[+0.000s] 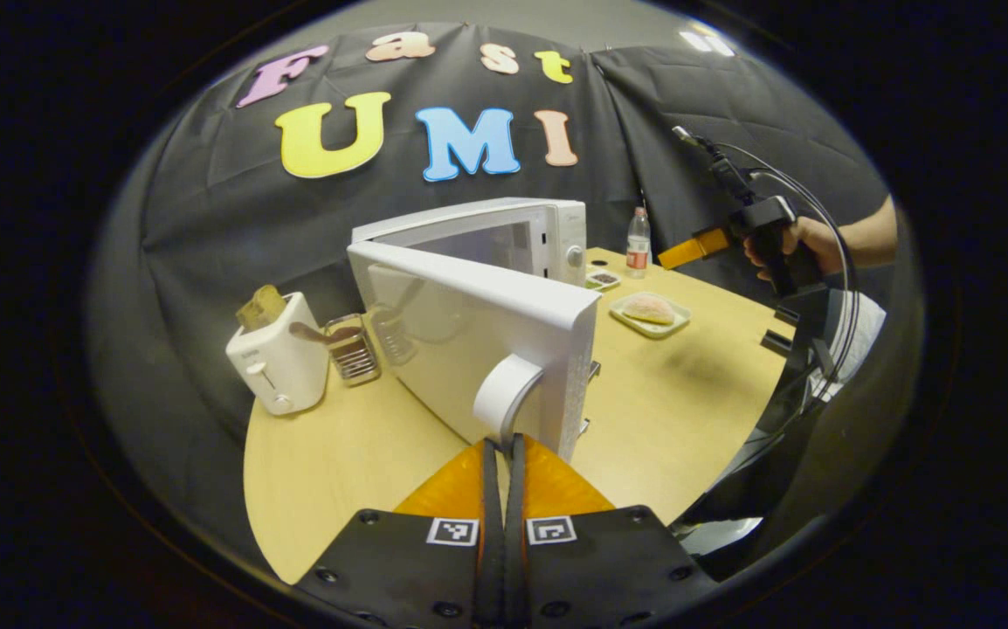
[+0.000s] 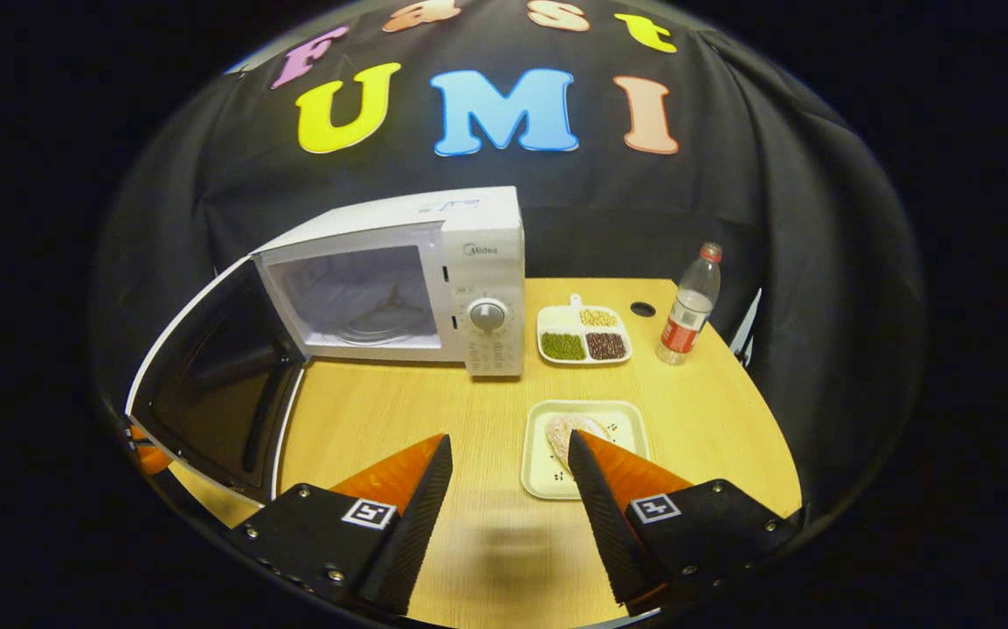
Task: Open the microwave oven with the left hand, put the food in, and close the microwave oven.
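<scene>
Left gripper (image 1: pixel 504 441) clenched, fingers pressed together just below curved handle (image 1: pixel 508 391) of microwave door (image 1: pixel 469 336), swung wide open. Right gripper (image 2: pixel 508 450) spread apart above wooden table (image 2: pixel 434 419), over near edge of plate (image 2: pixel 587 454) carrying food (image 2: pixel 569 428). Beyond, microwave (image 2: pixel 421 279) cavity open; sectioned dish (image 2: pixel 584 335), water bottle (image 2: pixel 687 306) to right.

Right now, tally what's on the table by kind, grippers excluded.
Appliances: 2, microwave with door open, toaster
Food dishes: 2, plate with food, divided tray
Bottles: 1, water bottle
Glass containers: 1, glass holder
Total: 6
</scene>
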